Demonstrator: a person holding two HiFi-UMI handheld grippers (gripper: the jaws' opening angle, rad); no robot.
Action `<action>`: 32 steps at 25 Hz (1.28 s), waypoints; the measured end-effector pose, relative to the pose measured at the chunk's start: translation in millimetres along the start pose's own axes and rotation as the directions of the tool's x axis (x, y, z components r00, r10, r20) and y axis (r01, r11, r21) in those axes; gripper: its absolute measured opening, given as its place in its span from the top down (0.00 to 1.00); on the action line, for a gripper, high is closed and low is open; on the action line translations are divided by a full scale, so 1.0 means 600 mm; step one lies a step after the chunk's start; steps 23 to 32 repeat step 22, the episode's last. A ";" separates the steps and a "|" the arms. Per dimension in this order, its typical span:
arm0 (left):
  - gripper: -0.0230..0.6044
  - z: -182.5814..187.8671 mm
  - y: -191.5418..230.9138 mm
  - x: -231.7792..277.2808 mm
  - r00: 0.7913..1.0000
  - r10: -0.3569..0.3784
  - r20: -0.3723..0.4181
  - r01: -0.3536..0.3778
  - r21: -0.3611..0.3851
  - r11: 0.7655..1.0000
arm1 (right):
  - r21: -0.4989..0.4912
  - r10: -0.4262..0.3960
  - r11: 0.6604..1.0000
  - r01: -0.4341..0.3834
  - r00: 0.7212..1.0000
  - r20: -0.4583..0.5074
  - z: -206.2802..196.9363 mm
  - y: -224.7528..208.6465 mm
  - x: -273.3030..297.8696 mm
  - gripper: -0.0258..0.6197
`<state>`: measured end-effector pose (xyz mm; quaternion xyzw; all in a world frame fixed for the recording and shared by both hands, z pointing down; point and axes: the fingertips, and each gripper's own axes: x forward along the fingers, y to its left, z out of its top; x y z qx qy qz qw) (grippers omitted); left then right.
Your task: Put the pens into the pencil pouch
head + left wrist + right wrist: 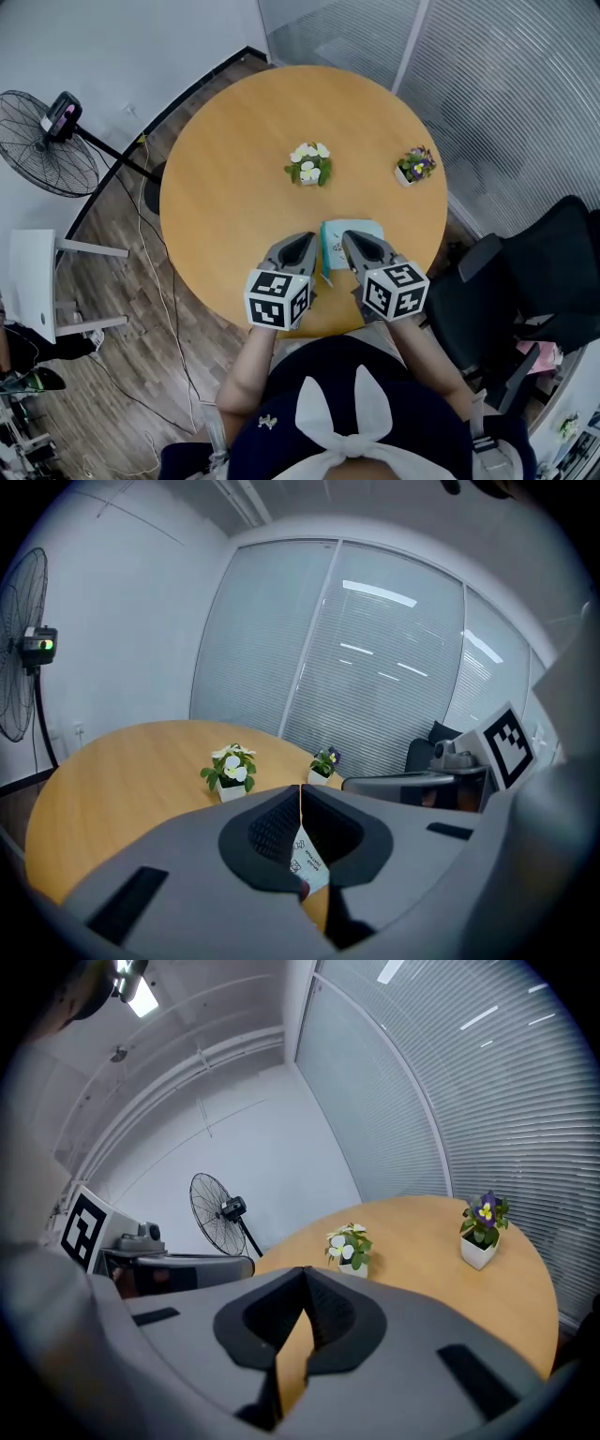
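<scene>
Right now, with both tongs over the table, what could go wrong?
1. The pouch lies near the front edge of the table, between the left tongs and the right tongs. A nudge might push it off.
2. Both tongs are shut and no pen shows in any view, so there may be nothing to put in.
3. A long reach could tip the white flower pot or the purple flower pot.

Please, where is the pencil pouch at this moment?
In the head view, the pencil pouch lies on the round table near the person's edge, between the left gripper and the right gripper, with the white-flowered pot beyond it.
</scene>
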<state>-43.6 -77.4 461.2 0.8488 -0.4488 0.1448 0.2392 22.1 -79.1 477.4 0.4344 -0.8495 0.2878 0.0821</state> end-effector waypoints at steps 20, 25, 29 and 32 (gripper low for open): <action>0.93 0.003 -0.031 0.002 1.000 -0.003 0.008 0.003 -0.007 1.000 | -0.072 0.031 0.997 -0.033 0.999 -0.021 0.004 0.013 -0.014 0.96; 0.93 0.003 -0.030 0.004 1.000 -0.002 0.007 0.002 -0.007 1.000 | -0.077 0.032 0.996 -0.033 0.999 -0.021 0.005 0.013 -0.013 0.96; 0.93 0.003 -0.030 0.004 1.000 -0.002 0.007 0.002 -0.007 1.000 | -0.077 0.032 0.996 -0.033 0.999 -0.021 0.005 0.013 -0.013 0.96; 0.93 0.003 -0.030 0.004 1.000 -0.002 0.007 0.002 -0.007 1.000 | -0.077 0.032 0.996 -0.033 0.999 -0.021 0.005 0.013 -0.013 0.96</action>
